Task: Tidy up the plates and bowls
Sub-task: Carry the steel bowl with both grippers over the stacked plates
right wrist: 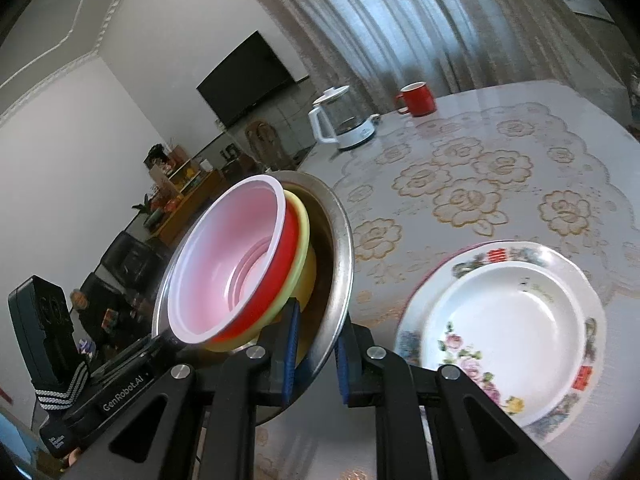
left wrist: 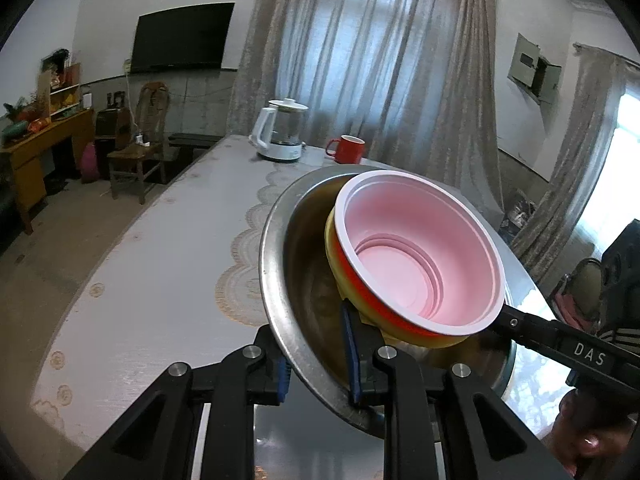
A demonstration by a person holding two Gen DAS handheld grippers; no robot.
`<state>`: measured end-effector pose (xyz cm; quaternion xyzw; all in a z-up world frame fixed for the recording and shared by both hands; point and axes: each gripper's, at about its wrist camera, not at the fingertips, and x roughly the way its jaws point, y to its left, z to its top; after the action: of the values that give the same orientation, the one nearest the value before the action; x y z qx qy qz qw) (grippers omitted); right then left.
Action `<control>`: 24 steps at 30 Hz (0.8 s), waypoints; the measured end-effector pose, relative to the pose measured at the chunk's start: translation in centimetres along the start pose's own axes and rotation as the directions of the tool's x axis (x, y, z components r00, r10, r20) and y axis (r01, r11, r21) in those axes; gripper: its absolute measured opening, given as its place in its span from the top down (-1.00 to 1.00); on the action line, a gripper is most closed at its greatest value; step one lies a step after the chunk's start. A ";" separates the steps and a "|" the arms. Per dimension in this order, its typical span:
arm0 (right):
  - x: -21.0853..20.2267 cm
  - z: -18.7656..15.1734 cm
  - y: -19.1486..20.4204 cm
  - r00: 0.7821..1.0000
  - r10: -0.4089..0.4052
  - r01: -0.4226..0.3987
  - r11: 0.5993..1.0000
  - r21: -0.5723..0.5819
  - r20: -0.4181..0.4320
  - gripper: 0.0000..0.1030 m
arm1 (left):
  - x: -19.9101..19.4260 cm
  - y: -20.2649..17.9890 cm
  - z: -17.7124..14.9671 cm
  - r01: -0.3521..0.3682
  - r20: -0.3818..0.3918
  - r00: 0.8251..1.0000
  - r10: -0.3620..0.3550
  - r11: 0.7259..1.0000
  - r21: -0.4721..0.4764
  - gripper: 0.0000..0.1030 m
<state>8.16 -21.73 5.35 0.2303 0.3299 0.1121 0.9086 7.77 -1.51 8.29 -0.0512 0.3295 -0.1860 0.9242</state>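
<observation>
A steel bowl (left wrist: 276,276) (right wrist: 340,240) hangs tilted above the table, gripped at opposite sides. Nested inside it sit a yellow bowl (left wrist: 334,268) (right wrist: 304,240) and a red bowl with a pink inside (left wrist: 416,248) (right wrist: 224,264). My left gripper (left wrist: 320,368) is shut on the steel rim, one blue pad inside, one outside. My right gripper (right wrist: 316,352) is likewise shut on the rim; it also shows as the black tool (left wrist: 560,340) at right in the left wrist view. A flowered white plate (right wrist: 504,328) lies on the table to the right.
A white kettle (left wrist: 280,132) (right wrist: 344,120) and a red mug (left wrist: 346,149) (right wrist: 416,98) stand at the table's far end. The table (left wrist: 140,280) (right wrist: 480,184) wears a lace-patterned cloth. Chairs and a wooden desk (left wrist: 36,148) stand beyond its left edge. A hand (left wrist: 580,432) holds the right tool.
</observation>
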 end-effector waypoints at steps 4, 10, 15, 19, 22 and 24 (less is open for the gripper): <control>-1.3 -0.1 -0.9 1.000 -0.024 0.024 1.000 0.016 0.020 0.71 | 0.7 -1.7 -0.2 0.012 -0.011 1.000 -0.012 1.000 0.022 0.58; -3.0 -0.2 -3.2 0.998 -0.052 0.050 0.997 0.057 0.044 0.71 | 1.4 -4.1 -0.2 0.034 -0.020 0.999 -0.033 0.998 0.058 0.58; -4.4 0.1 -4.5 0.995 -0.068 0.062 0.995 0.074 0.072 0.71 | 1.6 -5.9 0.0 0.046 -0.019 0.999 -0.044 0.995 0.087 0.58; -5.3 0.2 -5.5 0.993 -0.079 0.071 0.993 0.089 0.088 0.71 | 2.0 -7.1 0.2 0.052 -0.023 0.998 -0.050 0.993 0.102 0.58; -6.1 0.2 -6.0 0.992 -0.089 0.079 0.992 0.102 0.095 0.71 | 2.7 -8.1 0.3 0.061 -0.031 0.998 -0.058 0.992 0.112 0.57; -6.5 0.3 -6.4 0.991 -0.097 0.086 0.990 0.111 0.097 0.71 | 2.9 -8.5 0.4 0.067 -0.034 0.997 -0.063 0.991 0.117 0.57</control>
<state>3.76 -29.71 5.91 0.2684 0.2986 0.0407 0.9150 7.46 -10.51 8.73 -0.0044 0.3300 -0.2361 0.9140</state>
